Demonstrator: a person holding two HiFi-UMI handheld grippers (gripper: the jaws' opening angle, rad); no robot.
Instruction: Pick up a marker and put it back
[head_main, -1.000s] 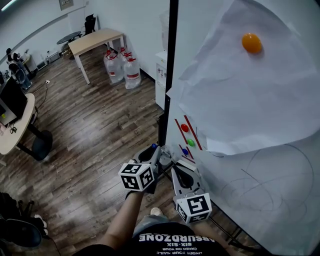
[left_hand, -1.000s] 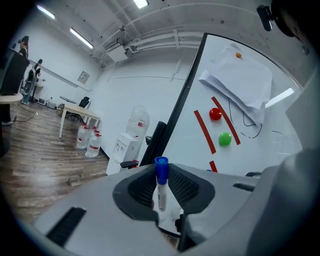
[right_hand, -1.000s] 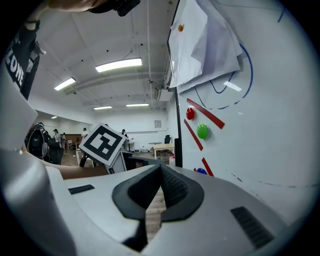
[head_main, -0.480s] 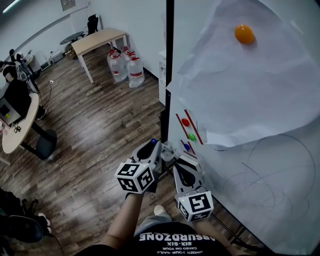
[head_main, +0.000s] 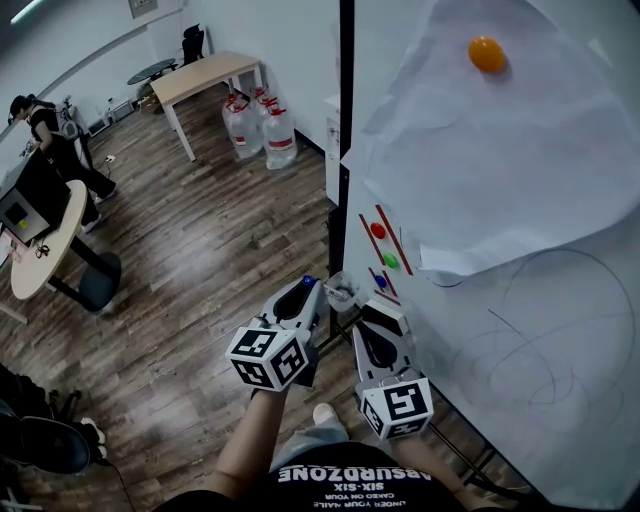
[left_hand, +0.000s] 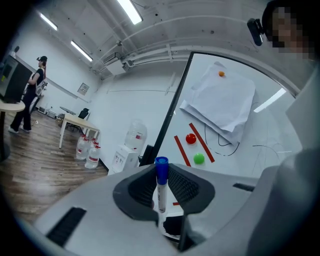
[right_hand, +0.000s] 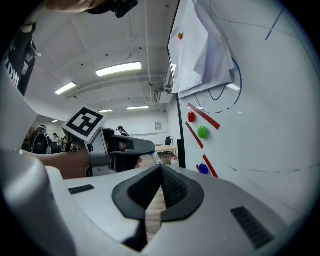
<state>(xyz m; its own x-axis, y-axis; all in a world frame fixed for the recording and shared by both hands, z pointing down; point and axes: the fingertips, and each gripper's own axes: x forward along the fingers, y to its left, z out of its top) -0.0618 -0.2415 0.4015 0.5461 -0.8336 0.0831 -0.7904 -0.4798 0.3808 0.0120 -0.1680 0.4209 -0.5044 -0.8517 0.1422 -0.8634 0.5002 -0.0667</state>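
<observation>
Your left gripper (head_main: 322, 303) is clamped on the marker (left_hand: 161, 176). In the left gripper view the marker stands upright between the two dark pads, its blue cap (left_hand: 161, 166) poking above the jaw tips and its white body pinched lower down. You hold it off the whiteboard (head_main: 560, 330), just left of the board's near left edge.

Your right gripper (right_hand: 160, 172) has its jaws together with nothing between them. It sits just right of the left one and nearer the board, close to the blue magnet (head_main: 380, 282). From the right gripper view you can see the left gripper beside it, with the marker's end showing at its jaws.

On the board, a red magnet (head_main: 378, 230) and a green magnet (head_main: 391, 261) sit between two slanted red strips (head_main: 398, 240), and the blue magnet lies just below them. A big sheet of paper (head_main: 500, 170) hangs farther up, pinned by an orange magnet (head_main: 486, 53), and its lower edge curls over some looping pen lines (head_main: 560, 300).

To your left is wooden floor (head_main: 200, 260). Far off stand a table (head_main: 205, 77) and several water bottles (head_main: 262, 125), and a person (head_main: 45, 130) stands by a round desk (head_main: 50, 250) at the far left.
</observation>
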